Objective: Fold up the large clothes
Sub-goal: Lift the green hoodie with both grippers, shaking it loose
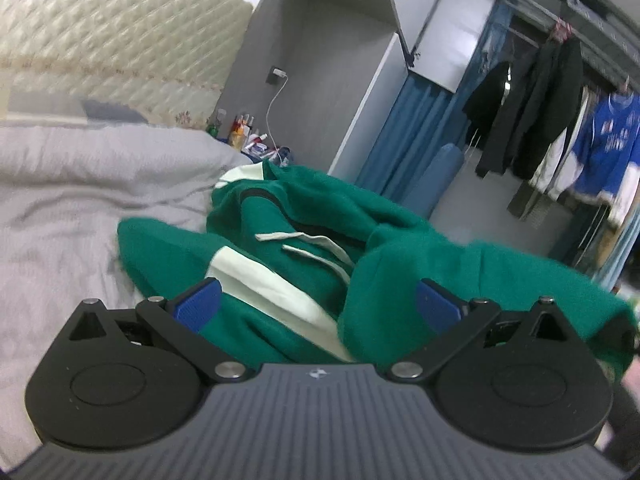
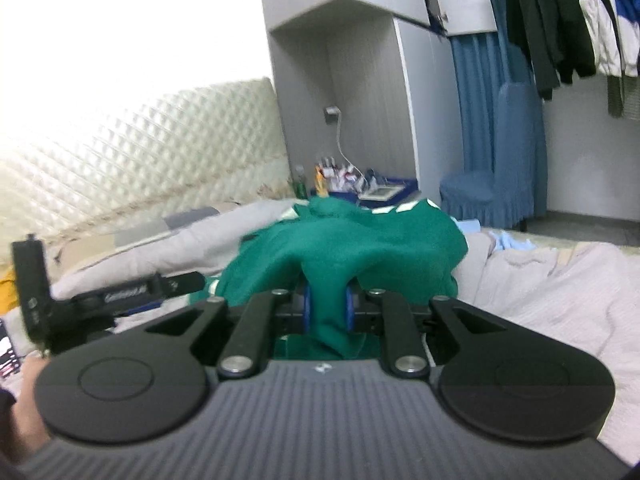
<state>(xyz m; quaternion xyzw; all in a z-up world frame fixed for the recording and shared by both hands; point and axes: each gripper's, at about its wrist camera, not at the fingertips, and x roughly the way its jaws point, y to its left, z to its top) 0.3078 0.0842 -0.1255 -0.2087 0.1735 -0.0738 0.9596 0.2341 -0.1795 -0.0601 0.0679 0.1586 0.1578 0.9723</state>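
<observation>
A large green hoodie (image 1: 304, 236) with pale stripes and white drawstrings (image 1: 316, 246) lies bunched on the grey bed cover (image 1: 72, 200). In the left wrist view my left gripper (image 1: 318, 306) stands open just above the garment, its blue pads (image 1: 198, 306) wide apart with cloth beneath them but not pinched. In the right wrist view my right gripper (image 2: 328, 308) is shut on a fold of the green hoodie (image 2: 344, 248), which is drawn up into a peak between the blue pads (image 2: 308, 306). The rest of the garment trails away toward the bed's far side.
A quilted cream headboard (image 1: 112, 36) stands behind the bed. A grey wardrobe (image 1: 320, 80), a cluttered bedside table (image 2: 360, 184), a blue covered chair (image 2: 496, 176) and hanging clothes (image 1: 560, 120) stand beyond. A black handle of the other device (image 2: 80, 296) and a hand (image 2: 24, 400) show at the left.
</observation>
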